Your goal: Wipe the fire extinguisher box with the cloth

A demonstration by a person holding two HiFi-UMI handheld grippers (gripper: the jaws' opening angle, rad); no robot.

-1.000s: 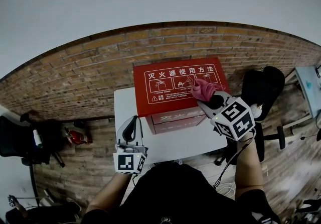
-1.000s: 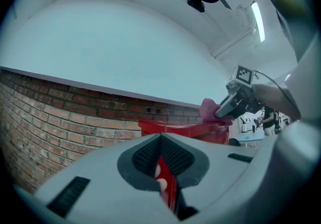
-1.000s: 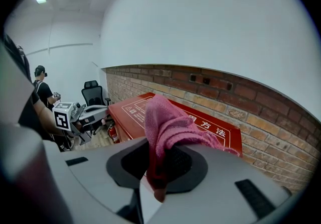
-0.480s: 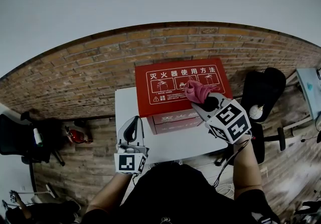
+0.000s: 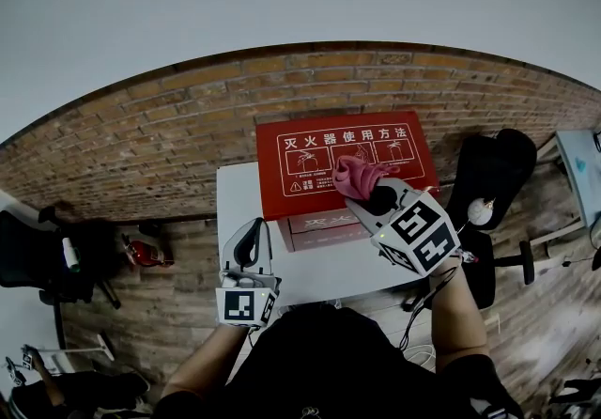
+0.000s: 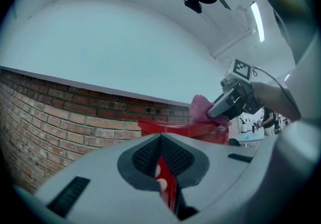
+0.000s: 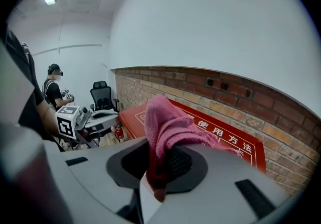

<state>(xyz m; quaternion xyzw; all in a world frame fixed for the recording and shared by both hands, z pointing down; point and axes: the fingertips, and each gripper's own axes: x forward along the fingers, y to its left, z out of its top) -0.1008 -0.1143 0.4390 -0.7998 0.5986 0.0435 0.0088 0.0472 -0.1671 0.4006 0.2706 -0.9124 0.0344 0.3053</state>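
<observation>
A brown brick wall [image 5: 188, 126] runs across the far side of the scene. Against it stands a white rectangular table [image 5: 329, 269]. On the table's far half sits the red metal fire extinguisher box [image 5: 293, 193], its flat top printed with white characters and small diagrams, its front face turned toward the person.

The right gripper [image 5: 370, 193] reaches over the box from the near right. Its jaws are clamped on a crumpled pink knitted cloth [image 5: 353, 175], and a fold of it bulges up out of the jaws. The bunch rests on the top panel a little right of centre, over the printed diagrams.

The left gripper [image 5: 250, 231] hangs at the table's near left edge, well apart from the box. Its jaws are closed together with nothing between them – only a sliver of the red box shows beyond them.

The wiping looks under way – the cloth is down on the lid. No clean or dirty patches show, so how much of the top is done cannot be told. The lid's left half, the front face and the sides probably remain to be wiped.
</observation>
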